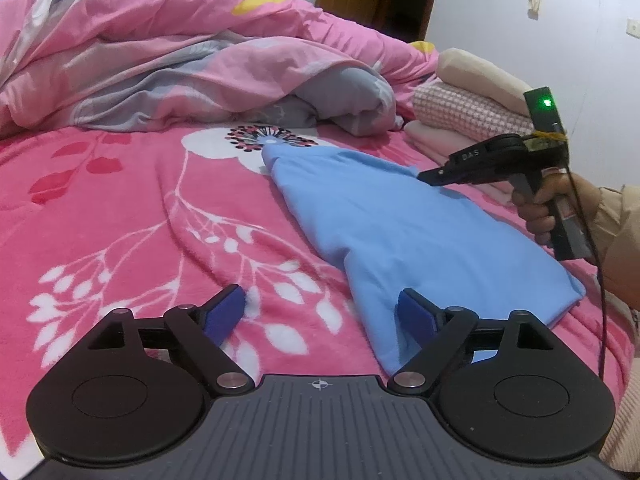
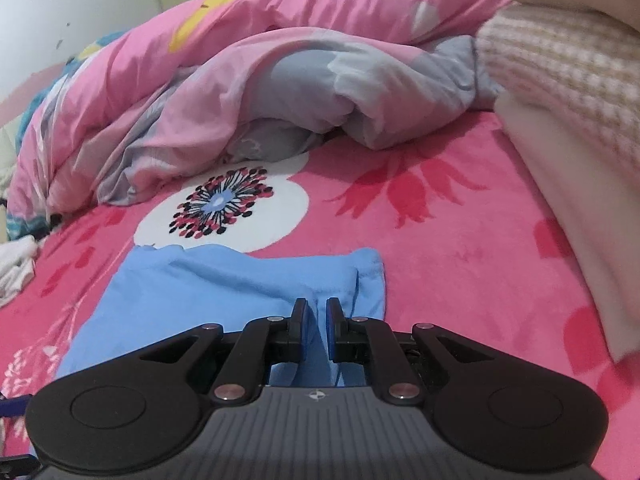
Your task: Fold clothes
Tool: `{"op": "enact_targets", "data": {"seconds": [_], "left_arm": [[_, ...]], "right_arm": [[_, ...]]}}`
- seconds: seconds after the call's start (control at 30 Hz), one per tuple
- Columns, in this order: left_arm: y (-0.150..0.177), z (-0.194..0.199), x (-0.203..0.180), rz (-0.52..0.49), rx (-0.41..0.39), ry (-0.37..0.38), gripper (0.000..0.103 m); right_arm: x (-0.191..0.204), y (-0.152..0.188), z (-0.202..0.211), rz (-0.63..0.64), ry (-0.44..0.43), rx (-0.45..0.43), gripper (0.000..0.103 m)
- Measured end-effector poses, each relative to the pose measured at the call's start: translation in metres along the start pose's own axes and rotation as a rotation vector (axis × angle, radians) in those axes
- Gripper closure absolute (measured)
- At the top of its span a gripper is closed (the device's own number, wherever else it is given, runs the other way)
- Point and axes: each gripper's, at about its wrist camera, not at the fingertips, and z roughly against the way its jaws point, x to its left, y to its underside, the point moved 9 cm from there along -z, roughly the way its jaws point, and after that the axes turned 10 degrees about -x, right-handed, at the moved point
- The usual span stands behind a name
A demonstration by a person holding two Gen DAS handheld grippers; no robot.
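A bed (image 1: pixel 120 208) with a pink flower blanket fills the room, and a big pink quilt (image 1: pixel 140 40) is bunched up at the back, around 11 o'clock in the left wrist view. A stack of folded clothes (image 1: pixel 468 120) sits at 2 o'clock, near the wall.

The blue cloth (image 1: pixel 380 216) lies flat on the bed. It is already folded into a long shape. It runs from the middle of the left wrist view down to 5 o'clock.

The left gripper (image 1: pixel 322 312) has its fingers spread wide. Nothing is in them. One blue pad sits over the near edge of the blue cloth, and the other is over the pink blanket.

The right gripper (image 2: pixel 316 320) is held by a hand (image 1: pixel 540 208) at 3 o'clock in the left wrist view. Its fingers are nearly shut, with just a thin gap. I see no cloth pinched in them. They hang over the far end of the blue cloth.

I think one fold is just done and the next fold is about to start. Next, each gripper likely needs to pinch an edge of the blue cloth. Then they can lift that end and lay it over the other end. The right fingers must open first.
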Motion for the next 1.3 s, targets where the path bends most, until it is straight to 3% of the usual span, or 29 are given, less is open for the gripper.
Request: {"op": "enact_targets", "data": {"seconds": [0.3, 0.47, 0.9, 1.0, 1.07, 1.13, 1.23, 1.3], "left_arm": [[0.001, 0.0, 0.001, 0.007, -0.004, 0.006, 0.017], [0.001, 0.0, 0.001, 0.009, -0.005, 0.009, 0.016], [0.001, 0.001, 0.001, 0.01, -0.006, 0.01, 0.016], [0.0, 0.001, 0.001, 0.01, -0.006, 0.01, 0.016], [0.001, 0.001, 0.001, 0.01, -0.006, 0.01, 0.016], [0.001, 0.001, 0.0, 0.01, -0.006, 0.01, 0.016], [0.0, 0.001, 0.0, 0.008, -0.006, 0.009, 0.016], [0.0, 0.001, 0.0, 0.008, -0.005, 0.005, 0.016]], "right_arm": [[-0.015, -0.012, -0.003, -0.076, 0.02, -0.026, 0.093], [-0.022, -0.01, -0.008, -0.099, 0.022, 0.002, 0.093], [-0.002, -0.003, -0.017, 0.074, 0.039, 0.036, 0.093], [-0.003, -0.004, -0.018, 0.076, 0.041, 0.04, 0.087], [-0.003, -0.004, -0.018, 0.071, 0.042, 0.04, 0.072], [-0.002, -0.005, -0.02, 0.08, 0.04, 0.038, 0.071], [0.001, -0.004, -0.021, 0.121, 0.043, 0.027, 0.074], [0.003, -0.005, -0.021, 0.145, 0.048, 0.01, 0.091]]}}
